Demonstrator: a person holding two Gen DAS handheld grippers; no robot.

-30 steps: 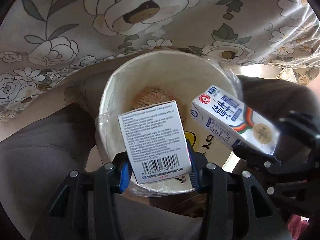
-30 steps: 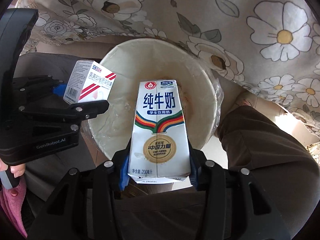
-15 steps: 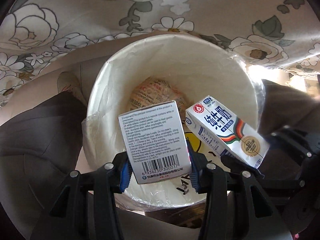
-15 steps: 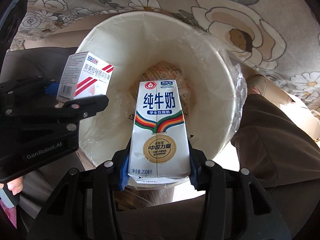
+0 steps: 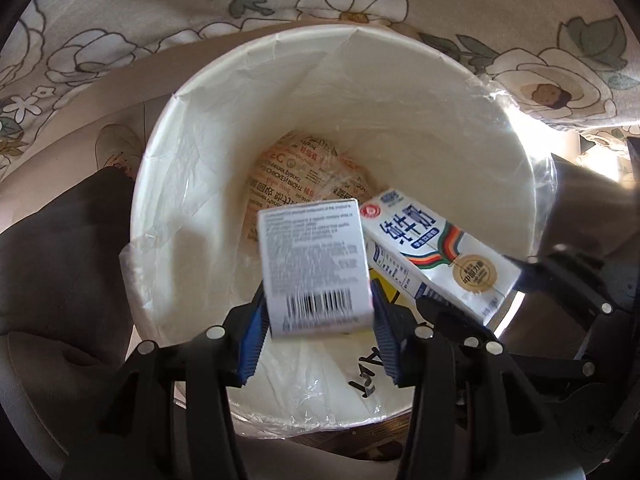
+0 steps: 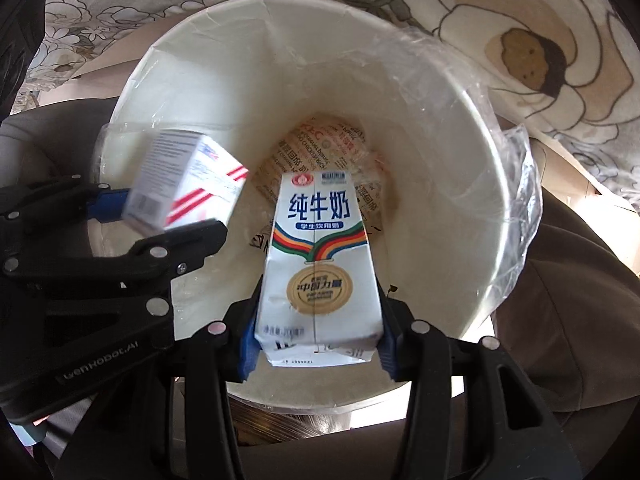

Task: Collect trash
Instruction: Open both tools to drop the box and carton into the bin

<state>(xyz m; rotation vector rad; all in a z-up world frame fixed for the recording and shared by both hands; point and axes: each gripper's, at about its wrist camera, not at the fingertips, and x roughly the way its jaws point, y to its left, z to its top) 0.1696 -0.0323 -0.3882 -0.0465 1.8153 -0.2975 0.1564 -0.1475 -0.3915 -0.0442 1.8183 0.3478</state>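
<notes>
A white lined trash bin [image 5: 192,184] fills both views, also in the right wrist view [image 6: 452,152]. My left gripper [image 5: 318,332] is over the bin, its jaws spread. The white medicine box [image 5: 314,268] between them is motion-blurred and tilted; it also shows blurred in the right wrist view [image 6: 180,184]. My right gripper [image 6: 318,340] is shut on a milk carton [image 6: 320,260] and holds it over the bin; the carton also shows in the left wrist view [image 5: 436,252]. A printed food wrapper [image 5: 296,172] lies at the bin's bottom.
A floral tablecloth [image 5: 200,8] hangs behind the bin. The person's dark trouser legs [image 6: 568,300] flank the bin on both sides. The clear liner [image 6: 520,184] folds over the rim.
Both grippers moved closer over the bin. The left jaws have spread and the medicine box has tilted and blurred, slipping from them. The right gripper still holds the carton.
</notes>
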